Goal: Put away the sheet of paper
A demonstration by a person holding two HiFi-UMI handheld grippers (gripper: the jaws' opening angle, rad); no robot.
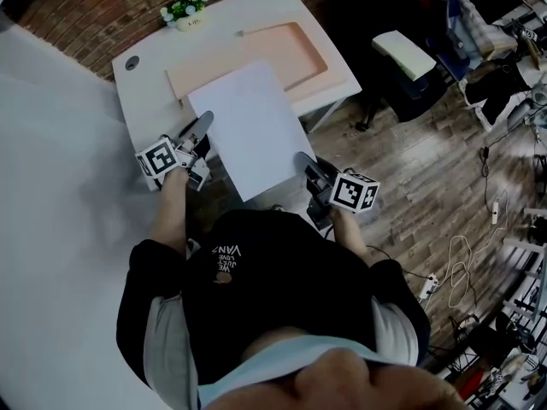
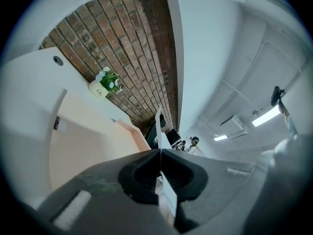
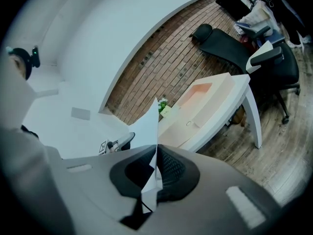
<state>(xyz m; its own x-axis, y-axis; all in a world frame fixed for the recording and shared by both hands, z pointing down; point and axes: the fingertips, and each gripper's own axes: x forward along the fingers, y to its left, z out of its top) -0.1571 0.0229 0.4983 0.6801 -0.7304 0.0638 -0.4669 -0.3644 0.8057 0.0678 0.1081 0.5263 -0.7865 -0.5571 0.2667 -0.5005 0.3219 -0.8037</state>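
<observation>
- Pinching opposite edges, the left gripper (image 1: 203, 125) and right gripper (image 1: 305, 161) fingers hold the sheet of paper (image 1: 248, 131) stretched between them.
- Move both together to the desk (image 1: 256, 11) ahead, keeping it flat.

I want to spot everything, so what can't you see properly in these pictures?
- Underside of the sheet of paper: head view, it faces away.
- Part of the desk and peach pad: head view, the paper covers it.
- Clutter at the right edge: head view, cut off, too small.

A potted plant (image 1: 186, 5) sits at the white desk's (image 1: 141, 92) far edge — peach pad (image 1: 291, 49) nearby.
</observation>
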